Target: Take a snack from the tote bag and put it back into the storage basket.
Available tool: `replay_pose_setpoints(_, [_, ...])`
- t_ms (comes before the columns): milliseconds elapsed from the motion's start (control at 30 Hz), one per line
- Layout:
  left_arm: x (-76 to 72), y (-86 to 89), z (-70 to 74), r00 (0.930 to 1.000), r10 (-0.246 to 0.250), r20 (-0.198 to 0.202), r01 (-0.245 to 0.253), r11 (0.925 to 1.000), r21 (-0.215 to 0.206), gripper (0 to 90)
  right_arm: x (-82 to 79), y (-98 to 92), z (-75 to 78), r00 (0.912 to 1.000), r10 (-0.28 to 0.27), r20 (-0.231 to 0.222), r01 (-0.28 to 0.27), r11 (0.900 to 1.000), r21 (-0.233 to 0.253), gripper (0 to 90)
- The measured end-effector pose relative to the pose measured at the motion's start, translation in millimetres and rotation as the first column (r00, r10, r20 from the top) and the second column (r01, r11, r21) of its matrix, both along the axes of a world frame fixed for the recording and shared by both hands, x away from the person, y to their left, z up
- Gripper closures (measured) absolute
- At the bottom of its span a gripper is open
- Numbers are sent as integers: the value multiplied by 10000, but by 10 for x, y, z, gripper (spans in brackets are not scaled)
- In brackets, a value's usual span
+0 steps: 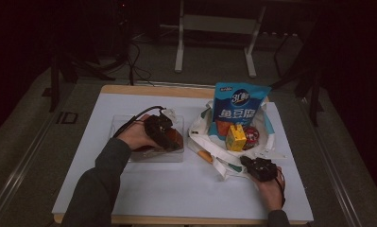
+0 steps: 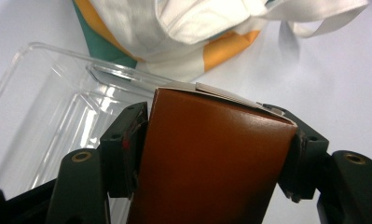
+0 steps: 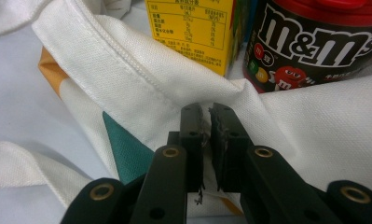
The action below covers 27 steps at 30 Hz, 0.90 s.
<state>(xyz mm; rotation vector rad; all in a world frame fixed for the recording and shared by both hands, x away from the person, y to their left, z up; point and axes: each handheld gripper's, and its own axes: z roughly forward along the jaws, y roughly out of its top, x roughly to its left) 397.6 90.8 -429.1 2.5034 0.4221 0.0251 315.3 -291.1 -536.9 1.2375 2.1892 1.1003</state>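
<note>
Brown carton (image 2: 211,158) sits clamped in the left gripper (image 2: 211,140) above the clear tray (image 2: 48,93); beside the tray, the right gripper (image 3: 207,135) pinches the white bag (image 3: 127,79).

White table top (image 1: 143,189) w/ a wood edge showing at the back and front. Directly on it: a clear tray (image 1: 124,124) left of center, and a white cloth bag (image 1: 205,142) w/ orange + green patches just to the right of it, lying slumped open, handles flopped onto the surface. Tray and bag sit near each other, can't tell if they touch. Rest of the top is bare white, esp. the front.
</note>
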Motion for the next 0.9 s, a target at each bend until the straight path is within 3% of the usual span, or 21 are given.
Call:
replay_pose_setpoints(333, [2, -69, -60, 10000, 6, -74, -3, 9992, 412, 338, 1, -1, 0, 10000, -1, -13, 1, 10000, 3, 832])
replay_pose_setpoints(633, [0, -73, -69, 9996, 168, -248, -158, 9991, 405, 323, 0, 1, 0, 10000, -5, -2, 5, 10000, -6, 832])
replay_pose_setpoints(800, [-11, -84, -109, 9994, 105, -326, -81, 9974, 722, 329, 0, 0, 0, 10000, -3, -10, 4, 10000, 4, 832])
replay_pose_setpoints(900, [-12, -90, -127, 9993, 154, -347, -130, 9977, 663, 325, 1, -1, 0, 10000, 0, -9, 0, 10000, 2, 832])
